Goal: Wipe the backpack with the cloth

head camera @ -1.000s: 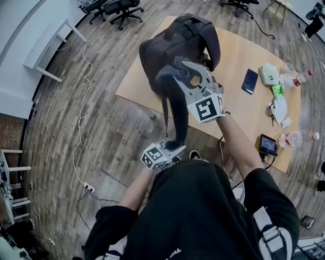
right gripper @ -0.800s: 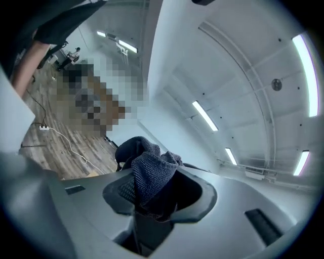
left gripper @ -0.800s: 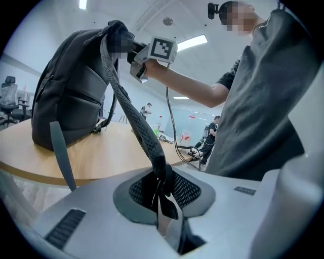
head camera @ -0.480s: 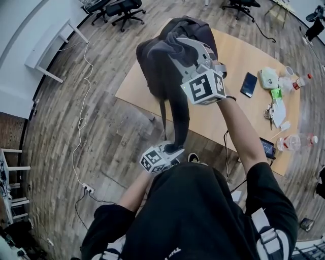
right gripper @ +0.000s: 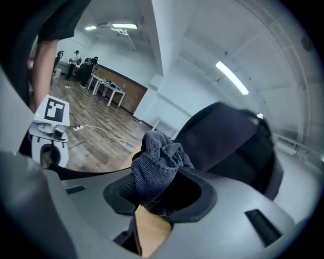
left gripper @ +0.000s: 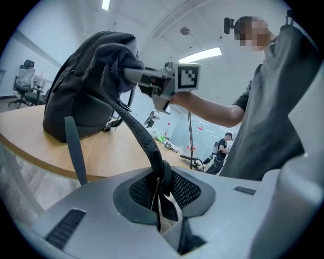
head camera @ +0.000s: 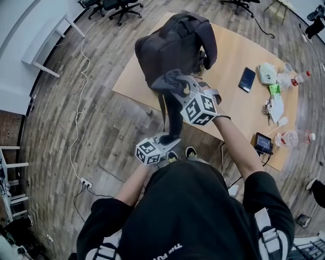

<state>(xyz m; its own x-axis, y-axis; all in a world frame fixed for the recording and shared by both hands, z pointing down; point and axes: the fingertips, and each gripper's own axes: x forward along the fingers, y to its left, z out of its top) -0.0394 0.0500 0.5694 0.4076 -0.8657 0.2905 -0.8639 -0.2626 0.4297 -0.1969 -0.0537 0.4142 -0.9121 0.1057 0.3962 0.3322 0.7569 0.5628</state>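
Note:
A dark backpack (head camera: 175, 43) stands on the wooden table (head camera: 238, 109). One shoulder strap (head camera: 173, 119) hangs off the near edge. My left gripper (head camera: 169, 138) is shut on that strap below the table edge. In the left gripper view the strap (left gripper: 144, 141) runs from the backpack (left gripper: 83, 86) into my left gripper (left gripper: 163, 191). My right gripper (head camera: 176, 87) is shut on a bunched grey cloth (head camera: 168, 80), which lies against the backpack's near face. In the right gripper view the cloth (right gripper: 157, 164) fills my right gripper (right gripper: 159, 197), with the backpack (right gripper: 230, 141) just behind it.
On the table's right part lie a phone (head camera: 247, 79), a plastic bottle (head camera: 299, 77), keys and papers (head camera: 277, 107) and a small screen device (head camera: 264, 143). A white cable (head camera: 78, 117) and a power strip (head camera: 85, 183) lie on the wooden floor. Office chairs (head camera: 119, 6) stand far off.
My right gripper rose with the cloth to the backpack's top, then came back down its near face. My left gripper has kept its hold on the strap almost in place.

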